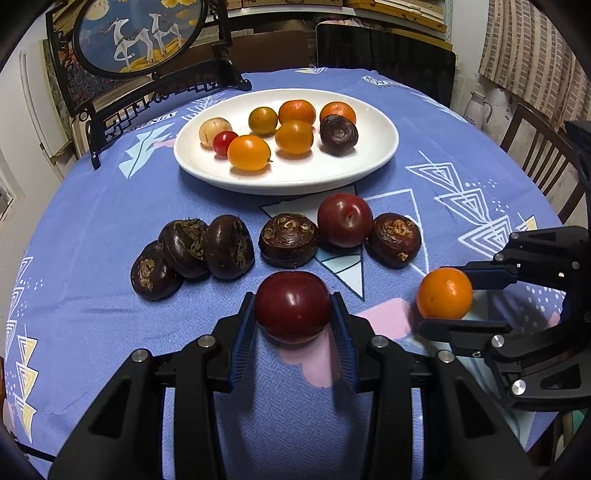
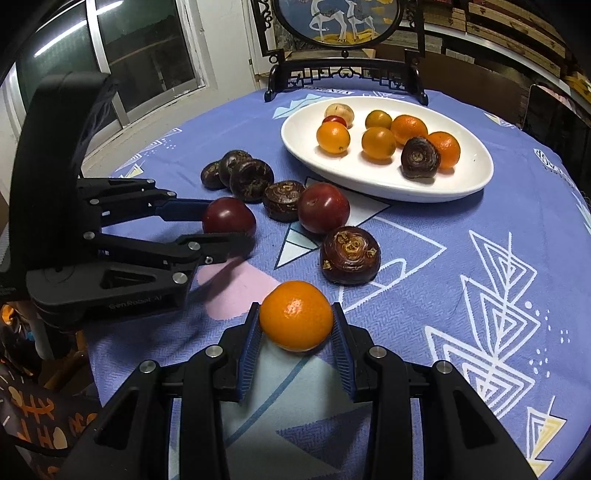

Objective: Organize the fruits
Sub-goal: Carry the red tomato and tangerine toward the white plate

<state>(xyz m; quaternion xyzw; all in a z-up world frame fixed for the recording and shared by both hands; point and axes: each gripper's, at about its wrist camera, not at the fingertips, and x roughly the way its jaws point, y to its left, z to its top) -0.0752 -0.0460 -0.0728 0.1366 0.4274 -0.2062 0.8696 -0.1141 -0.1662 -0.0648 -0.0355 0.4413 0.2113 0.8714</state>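
My left gripper point(image 1: 293, 314) is shut on a dark red plum point(image 1: 293, 305) just above the blue tablecloth; it shows in the right wrist view point(image 2: 231, 227) too. My right gripper point(image 2: 296, 325) is shut on an orange mandarin point(image 2: 296, 314), seen in the left wrist view point(image 1: 445, 293) at the right. A white oval plate point(image 1: 376, 158) at the back holds several oranges, a small red fruit, a pale fruit and one dark water chestnut point(image 1: 338, 134). Another plum point(image 1: 345, 219) and several water chestnuts point(image 1: 288, 240) lie in a row before the plate.
A dark wooden stand with a round deer picture point(image 1: 136, 33) stands behind the plate at the back left. Chairs point(image 1: 535, 155) and a white jug point(image 1: 476, 107) are beyond the table's right edge. A window point(image 2: 110, 55) is on the left.
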